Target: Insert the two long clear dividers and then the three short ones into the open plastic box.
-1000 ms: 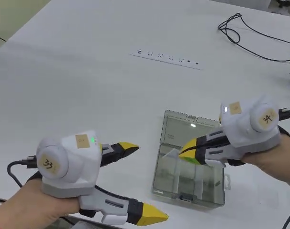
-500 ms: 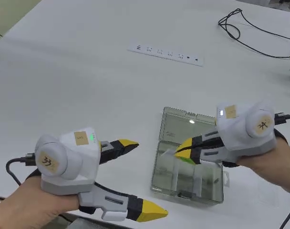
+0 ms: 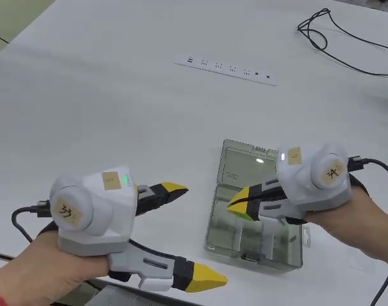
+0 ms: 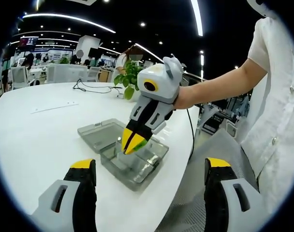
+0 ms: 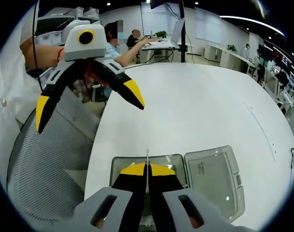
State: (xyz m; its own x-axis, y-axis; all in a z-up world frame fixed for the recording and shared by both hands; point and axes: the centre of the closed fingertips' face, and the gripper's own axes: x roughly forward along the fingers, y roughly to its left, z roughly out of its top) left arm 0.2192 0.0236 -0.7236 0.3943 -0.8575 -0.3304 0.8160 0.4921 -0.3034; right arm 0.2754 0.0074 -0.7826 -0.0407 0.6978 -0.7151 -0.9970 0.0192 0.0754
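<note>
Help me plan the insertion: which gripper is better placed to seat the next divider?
Right. The right gripper is shut on a thin clear divider over the open box; the left gripper is open, empty and off to the box's side.

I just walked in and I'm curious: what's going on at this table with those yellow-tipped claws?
A person holds a gripper in each hand. The right gripper is shut on a thin clear divider, poised over the open box on the white table. The left gripper hangs open beside the box, holding nothing.
</note>
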